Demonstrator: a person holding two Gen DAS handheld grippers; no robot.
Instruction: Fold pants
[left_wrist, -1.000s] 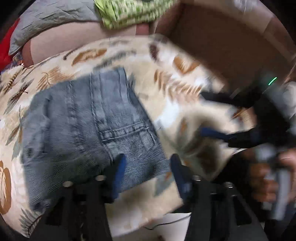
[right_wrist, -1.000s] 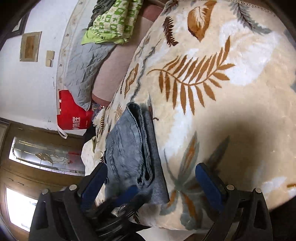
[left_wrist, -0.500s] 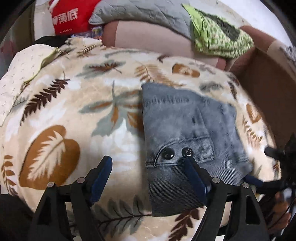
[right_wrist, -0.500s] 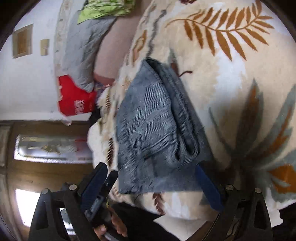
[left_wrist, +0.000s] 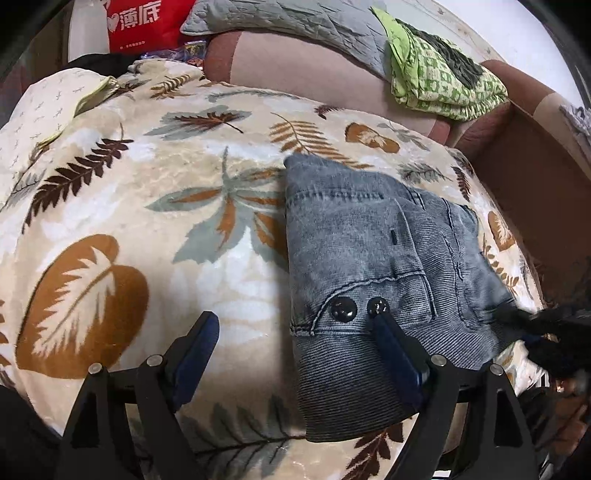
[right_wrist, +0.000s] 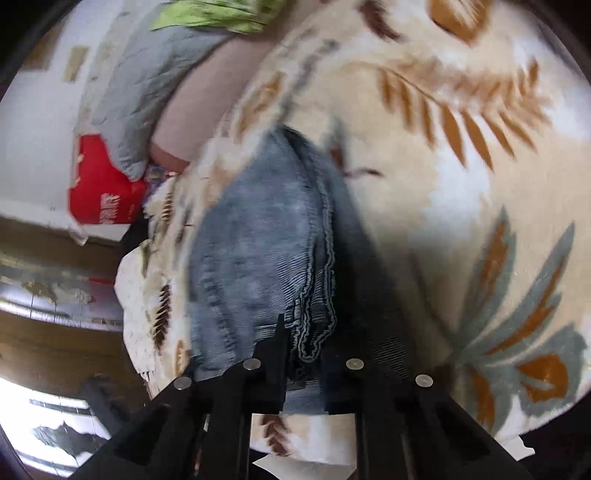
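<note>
Right gripper (right_wrist: 303, 354) now pinched onto jeans' (left_wrist: 373, 254) stacked edge; half a sec ago its fingers were spread.
Jeans sit folded on leaf blanket (left_wrist: 147, 206), near its front edge; left gripper (left_wrist: 295, 350) spread wide, one finger over the waistband, holding nothing; prob. tidying/lifting a nearly done fold.

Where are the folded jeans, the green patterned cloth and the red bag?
folded jeans (left_wrist: 354, 240), left wrist view, on the faded upper panel.
green patterned cloth (left_wrist: 439, 79), left wrist view, on its middle.
red bag (left_wrist: 144, 22), left wrist view, on its printed front.
</note>
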